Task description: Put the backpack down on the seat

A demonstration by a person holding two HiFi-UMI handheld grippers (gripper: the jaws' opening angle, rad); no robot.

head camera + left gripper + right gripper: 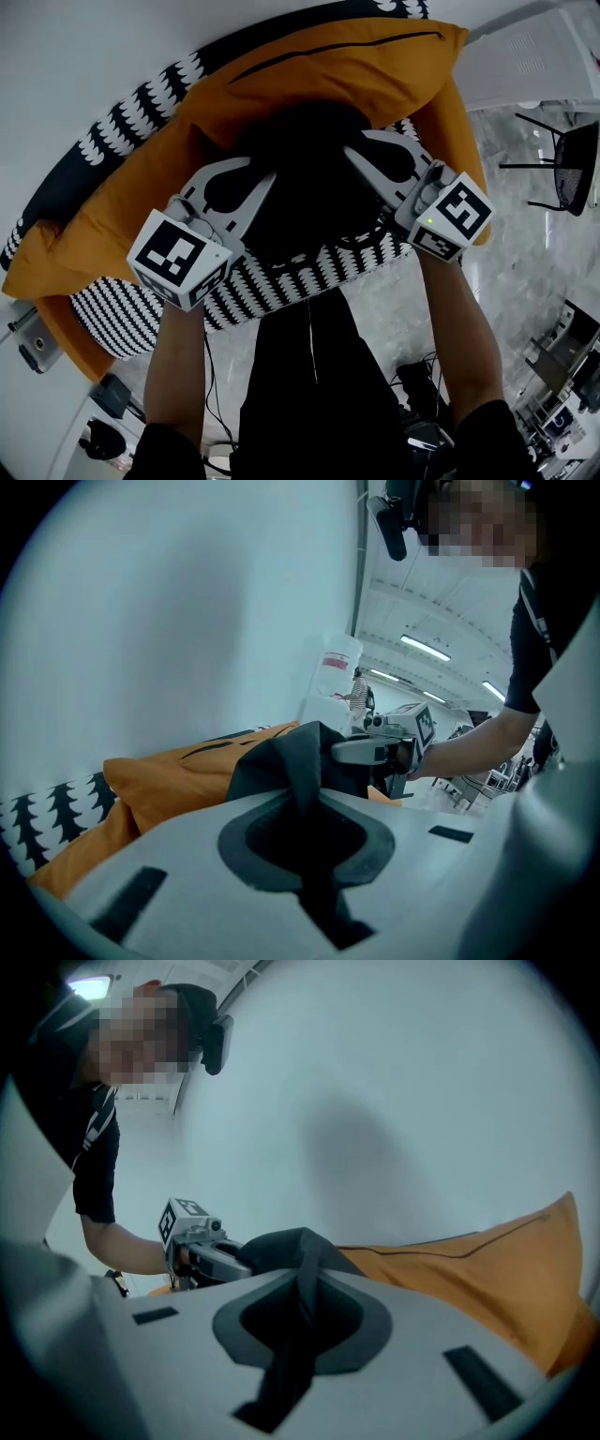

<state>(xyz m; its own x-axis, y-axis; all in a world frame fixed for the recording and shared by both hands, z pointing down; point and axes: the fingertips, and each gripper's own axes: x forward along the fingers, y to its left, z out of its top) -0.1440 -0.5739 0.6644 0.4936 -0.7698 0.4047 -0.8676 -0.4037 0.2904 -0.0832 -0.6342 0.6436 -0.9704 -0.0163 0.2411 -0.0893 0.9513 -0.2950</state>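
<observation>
The left tongs [265, 180] and the right tongs [349, 153] are each clamped tight on a fold of the black backpack [302, 187], one at either side. The backpack hangs between them over the black-and-white patterned seat [319, 267], just in front of the orange cushion [319, 70]. Whether it touches the seat, I cannot tell.

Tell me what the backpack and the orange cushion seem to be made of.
Backpack: soft matte black fabric, probably a woven synthetic; it bunches into limp folds with no shine.
Orange cushion: matte cloth cover, likely over soft filling; it shows a dark seam or zip line, creases and a rounded, sagging shape.
</observation>
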